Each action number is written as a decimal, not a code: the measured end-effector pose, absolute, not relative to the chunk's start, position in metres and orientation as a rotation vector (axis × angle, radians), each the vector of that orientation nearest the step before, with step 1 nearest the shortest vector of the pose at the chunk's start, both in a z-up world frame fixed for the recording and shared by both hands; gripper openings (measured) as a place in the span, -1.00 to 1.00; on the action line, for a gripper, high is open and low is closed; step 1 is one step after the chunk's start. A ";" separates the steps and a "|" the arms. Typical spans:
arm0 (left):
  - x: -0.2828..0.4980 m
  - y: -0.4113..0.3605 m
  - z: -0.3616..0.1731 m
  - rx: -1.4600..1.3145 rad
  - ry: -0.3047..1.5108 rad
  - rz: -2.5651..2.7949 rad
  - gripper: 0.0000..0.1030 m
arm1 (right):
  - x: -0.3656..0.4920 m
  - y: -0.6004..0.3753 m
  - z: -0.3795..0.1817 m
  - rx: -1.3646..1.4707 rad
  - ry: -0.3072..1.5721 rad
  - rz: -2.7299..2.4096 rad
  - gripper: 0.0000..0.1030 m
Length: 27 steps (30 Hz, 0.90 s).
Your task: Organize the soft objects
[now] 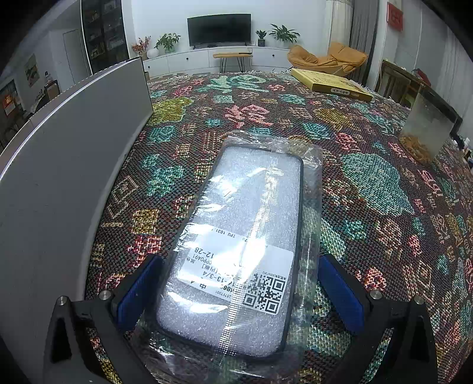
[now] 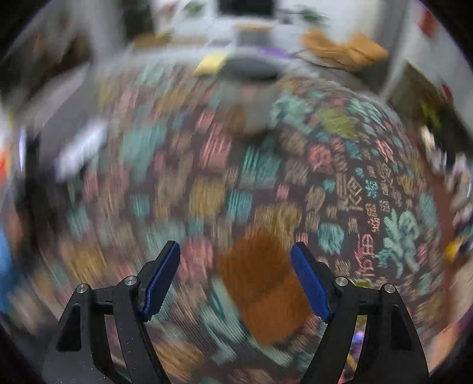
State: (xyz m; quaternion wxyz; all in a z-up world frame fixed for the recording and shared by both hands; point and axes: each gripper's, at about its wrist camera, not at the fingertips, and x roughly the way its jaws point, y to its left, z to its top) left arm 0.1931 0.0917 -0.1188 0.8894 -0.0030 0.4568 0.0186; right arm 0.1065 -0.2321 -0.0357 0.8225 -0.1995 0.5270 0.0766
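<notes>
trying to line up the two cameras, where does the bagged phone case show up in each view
Left wrist: the phone case in its clear bag lies low in the centre on the patterned cloth, its near end between the open fingers of the left gripper.
Right wrist: not in it; the picture is badly blurred, and a blurred orange thing lies between the open fingers of the right gripper.
Shared landmark: the same patterned cloth.

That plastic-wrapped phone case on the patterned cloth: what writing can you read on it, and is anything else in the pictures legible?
All on the white label of the bagged phone case, seen upside down:
"TPU 1031"
"12-28"
"OPPOA91"
"-13-3/4", partly covered
A QR code, with tiny digits beside it too small to read.
Yellow box: print too small.
Red wall sign: unreadable.
Right wrist view: wholly blurred, nothing legible.
</notes>
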 end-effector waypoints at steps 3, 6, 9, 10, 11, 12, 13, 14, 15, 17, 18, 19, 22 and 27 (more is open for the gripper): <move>0.193 0.092 -0.119 -0.006 0.949 0.039 1.00 | 0.098 -0.227 -0.086 -0.690 1.138 0.074 0.45; 0.193 0.092 -0.119 -0.006 0.949 0.039 1.00 | 0.109 -0.256 -0.069 -0.514 1.095 -0.010 -0.01; 0.193 0.092 -0.119 -0.007 0.949 0.039 1.00 | 0.126 -0.290 -0.022 -0.261 0.976 -0.102 -0.04; 0.193 0.092 -0.119 -0.006 0.949 0.039 1.00 | 0.135 -0.297 -0.010 -0.229 0.935 -0.130 -0.04; 0.193 0.092 -0.119 -0.006 0.949 0.039 1.00 | 0.147 -0.303 -0.002 -0.200 0.908 -0.152 -0.04; 0.193 0.092 -0.119 -0.006 0.949 0.039 1.00 | 0.160 -0.306 0.001 -0.184 0.897 -0.169 -0.04; 0.193 0.092 -0.119 -0.006 0.949 0.038 1.00 | 0.177 -0.311 -0.001 -0.172 0.902 -0.195 -0.04; 0.193 0.092 -0.119 -0.006 0.949 0.038 1.00 | 0.194 -0.316 -0.007 -0.159 0.918 -0.220 -0.02; 0.193 0.092 -0.119 -0.006 0.949 0.038 1.00 | 0.209 -0.321 -0.014 -0.139 0.931 -0.243 0.01; 0.193 0.092 -0.119 -0.006 0.949 0.038 1.00 | 0.233 -0.335 -0.032 -0.038 0.943 -0.268 0.15; 0.193 0.092 -0.119 -0.006 0.949 0.038 1.00 | 0.242 -0.340 -0.038 0.018 0.945 -0.259 0.24; 0.193 0.092 -0.119 -0.006 0.949 0.038 1.00 | 0.249 -0.341 -0.045 0.071 0.953 -0.239 0.30; 0.193 0.092 -0.119 -0.006 0.949 0.038 1.00 | 0.253 -0.337 -0.049 0.141 0.958 -0.215 0.41; 0.193 0.091 -0.119 -0.006 0.949 0.038 1.00 | 0.208 -0.325 -0.012 0.169 0.822 -0.197 0.55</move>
